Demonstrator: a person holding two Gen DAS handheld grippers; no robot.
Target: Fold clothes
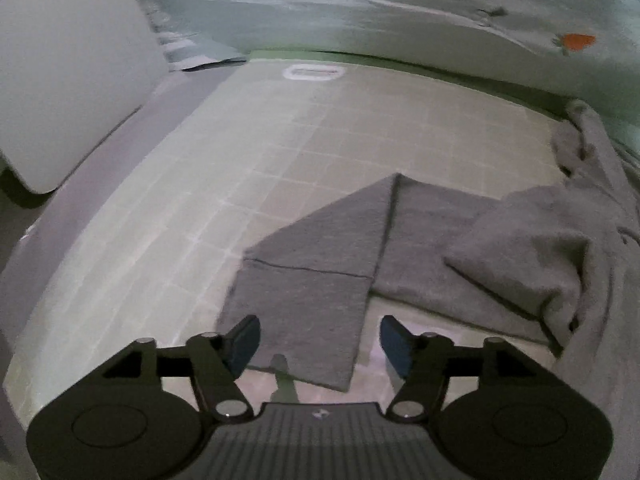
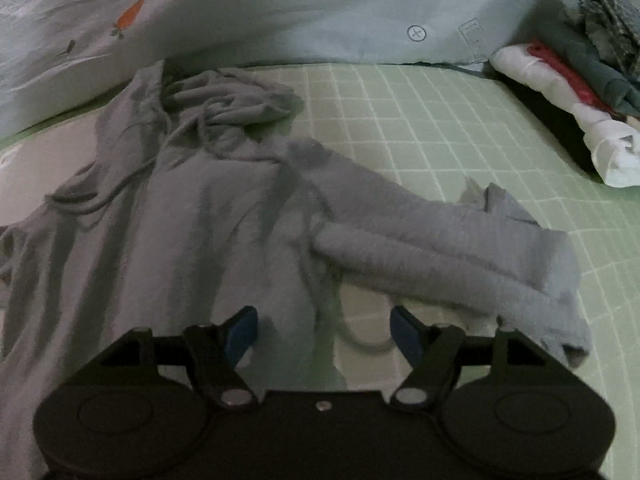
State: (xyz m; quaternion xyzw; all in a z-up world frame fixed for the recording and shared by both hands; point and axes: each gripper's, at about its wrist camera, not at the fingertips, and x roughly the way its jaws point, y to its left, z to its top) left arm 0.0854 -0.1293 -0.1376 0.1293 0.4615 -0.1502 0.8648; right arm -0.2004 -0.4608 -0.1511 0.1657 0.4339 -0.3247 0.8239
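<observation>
No writing can be read anywhere. The green gridded cutting mat [image 1: 280, 152] carries a white oval label [image 1: 314, 72] at its far edge, but its print is too blurred to make out. The pale bedsheet [image 2: 320, 8] behind the mat shows an orange carrot print [image 2: 130, 14], a small circled cross [image 2: 416, 33] and a faint boxed mark beside it whose content I cannot tell.

The grey hoodie [image 2: 180, 208] lies spread on the mat, its hood bunched at the far end and a drawstring trailing across the chest. In the right wrist view one sleeve [image 2: 440, 248] is folded across beside the body; in the left wrist view the other sleeve [image 1: 320, 272] lies flat, bent at an angle.

The left gripper [image 1: 318, 344] tilts steeply down over that sleeve's cuff, its blue pads wide apart and gripping nothing. The right gripper [image 2: 324, 332] points down at the hoodie's near edge, its pads likewise spread and free of the cloth.

A pile of folded clothes [image 2: 580, 92] sits at the mat's far right corner. A white board [image 1: 68, 80] stands at the left.
</observation>
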